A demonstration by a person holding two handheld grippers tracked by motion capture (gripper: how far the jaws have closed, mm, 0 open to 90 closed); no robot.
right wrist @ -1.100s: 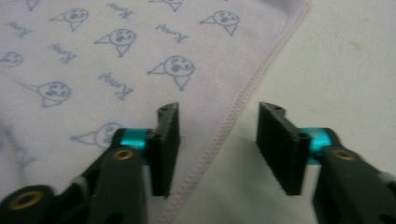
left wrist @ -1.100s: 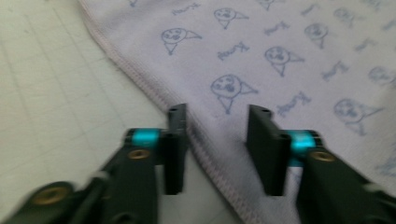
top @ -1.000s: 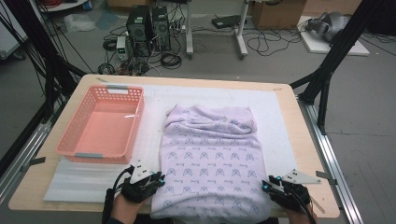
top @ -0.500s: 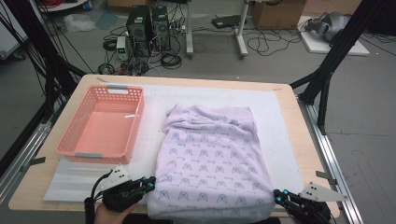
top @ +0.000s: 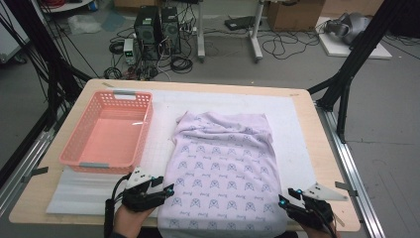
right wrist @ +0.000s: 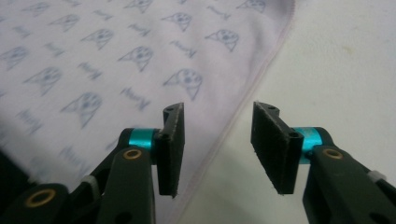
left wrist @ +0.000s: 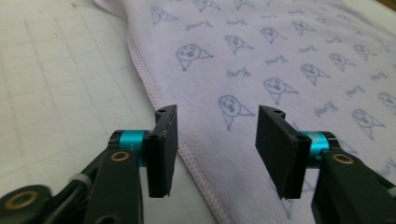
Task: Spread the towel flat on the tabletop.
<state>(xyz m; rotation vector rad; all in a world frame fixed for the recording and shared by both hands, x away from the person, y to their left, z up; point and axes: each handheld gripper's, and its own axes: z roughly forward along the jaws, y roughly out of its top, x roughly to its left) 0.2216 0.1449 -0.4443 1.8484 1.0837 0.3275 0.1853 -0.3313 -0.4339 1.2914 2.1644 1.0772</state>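
Item one, the lilac printed cloth (top: 223,173): it is lying flat on the white mat (top: 297,129) that is covering the worktop (top: 327,163), its near hem hanging at the front edge between your two hands. Its far end is lying bunched in soft folds toward the middle of the mat.

Item two, the left hand-held gripper (top: 168,190): you are holding it just beside the cloth's near left edge. In the left gripper view (left wrist: 212,144) its jaws are standing apart, having just been opening; the stitched hem is passing below the gap, and the pads are not pressing on it.

Item three, the right hand-held gripper (top: 285,198): you are holding it at the cloth's near right corner. In the right gripper view (right wrist: 215,144) its jaws are likewise standing apart, having just been opening, with the hem running beneath the gap and nothing clamped.

Item four, the pink basket (top: 74,158): it is sitting on the mat to the left of the cloth, apart from it.
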